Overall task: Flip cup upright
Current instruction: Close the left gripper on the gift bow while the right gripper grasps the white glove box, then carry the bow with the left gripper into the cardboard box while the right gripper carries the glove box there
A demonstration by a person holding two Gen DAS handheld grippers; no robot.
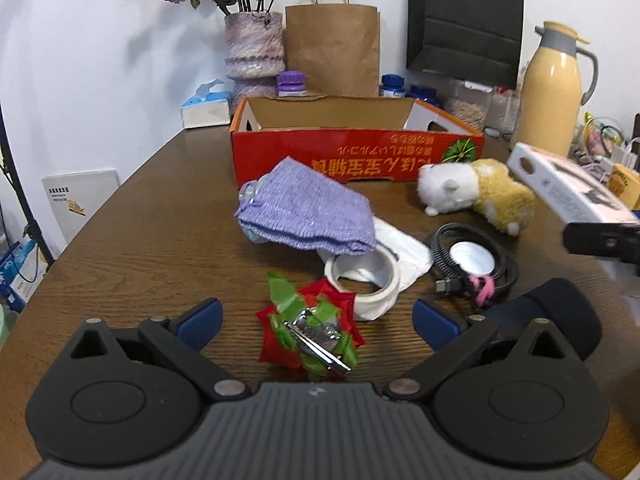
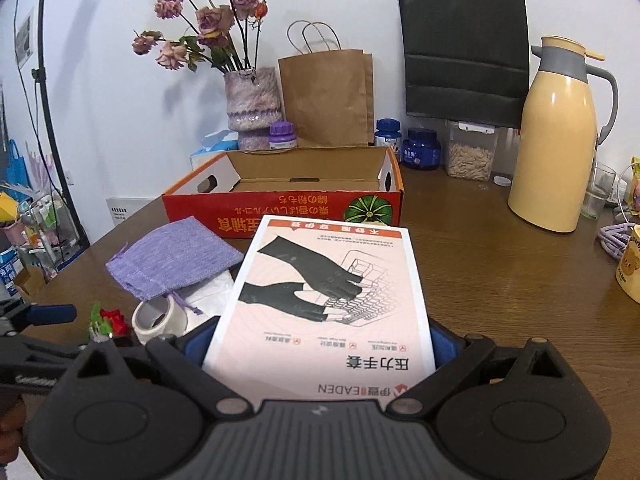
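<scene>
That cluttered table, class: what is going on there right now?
A person works with two hand-held grippers. The right gripper is shut on a white glove box, held flat above the wooden table. The left gripper is open and empty, hovering by a red and green flower clip and a roll of tape. An open red carton sits behind. A yellow mug stands upright at the right edge; no tipped cup is visible.

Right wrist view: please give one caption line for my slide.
Right gripper fingers hold a flat white glove-package box above the brown wooden table, before an open red cardboard box.
</scene>
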